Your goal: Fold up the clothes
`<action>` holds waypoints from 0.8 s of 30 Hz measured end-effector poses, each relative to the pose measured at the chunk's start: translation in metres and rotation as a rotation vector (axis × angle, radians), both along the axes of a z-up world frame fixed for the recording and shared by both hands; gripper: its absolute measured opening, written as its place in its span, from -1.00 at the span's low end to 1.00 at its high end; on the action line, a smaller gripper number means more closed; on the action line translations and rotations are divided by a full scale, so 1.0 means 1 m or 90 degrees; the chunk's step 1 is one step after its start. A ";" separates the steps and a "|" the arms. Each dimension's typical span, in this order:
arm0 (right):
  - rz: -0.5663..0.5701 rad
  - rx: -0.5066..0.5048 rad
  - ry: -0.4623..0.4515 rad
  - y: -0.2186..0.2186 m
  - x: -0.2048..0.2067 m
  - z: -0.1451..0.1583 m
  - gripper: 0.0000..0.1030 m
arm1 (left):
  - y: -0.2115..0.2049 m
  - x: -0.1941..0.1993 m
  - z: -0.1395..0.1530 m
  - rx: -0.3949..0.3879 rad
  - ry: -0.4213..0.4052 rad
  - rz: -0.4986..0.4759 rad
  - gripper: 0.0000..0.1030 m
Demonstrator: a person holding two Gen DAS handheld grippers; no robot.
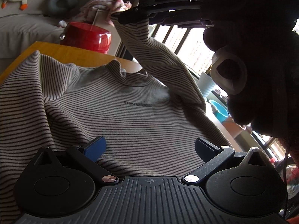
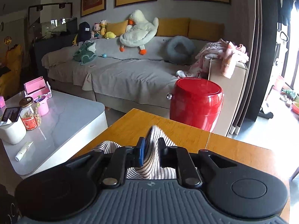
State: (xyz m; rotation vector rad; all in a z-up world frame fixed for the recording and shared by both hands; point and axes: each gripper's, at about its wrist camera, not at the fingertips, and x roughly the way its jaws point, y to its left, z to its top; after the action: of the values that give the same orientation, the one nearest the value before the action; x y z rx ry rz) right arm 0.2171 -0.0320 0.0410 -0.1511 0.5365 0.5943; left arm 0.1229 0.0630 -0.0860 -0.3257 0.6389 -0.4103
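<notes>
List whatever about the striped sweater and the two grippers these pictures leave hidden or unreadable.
- Striped sweater hem: left wrist view, covered by the left gripper body.
- Its left sleeve end: same view, cut off by the frame edge.
- Chest print: too small to read.
- Most of the sweater: right wrist view, blocked by the right gripper, shut on the cuff.

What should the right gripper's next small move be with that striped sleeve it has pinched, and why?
Probably carry the sleeve inward and lay it across the sweater chest. The right gripper is shut on the cuff and holds it lifted above the wooden table, while the body lies spread flat and the left gripper hovers open over the hem.
</notes>
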 end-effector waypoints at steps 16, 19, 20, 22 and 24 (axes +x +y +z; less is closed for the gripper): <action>-0.183 0.072 0.186 -0.134 0.024 -0.075 -0.25 | 0.000 -0.001 0.000 -0.004 -0.001 -0.001 1.00; -0.176 0.089 0.178 -0.148 0.012 -0.103 -0.22 | 0.002 -0.001 -0.001 -0.014 0.000 -0.001 1.00; -0.170 0.091 0.165 -0.150 0.007 -0.107 -0.22 | 0.003 -0.001 -0.001 -0.018 0.000 -0.002 1.00; -0.158 0.087 0.145 -0.149 0.002 -0.108 -0.13 | 0.003 0.000 -0.001 -0.015 0.001 -0.004 1.00; -0.146 0.086 0.130 -0.148 -0.001 -0.108 0.25 | -0.005 0.000 0.002 0.023 0.003 -0.015 1.00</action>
State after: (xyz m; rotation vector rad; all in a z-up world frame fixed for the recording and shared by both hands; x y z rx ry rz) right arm 0.2157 -0.1797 -0.0666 0.0992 0.6981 0.4223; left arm 0.1232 0.0576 -0.0844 -0.2857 0.6551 -0.4199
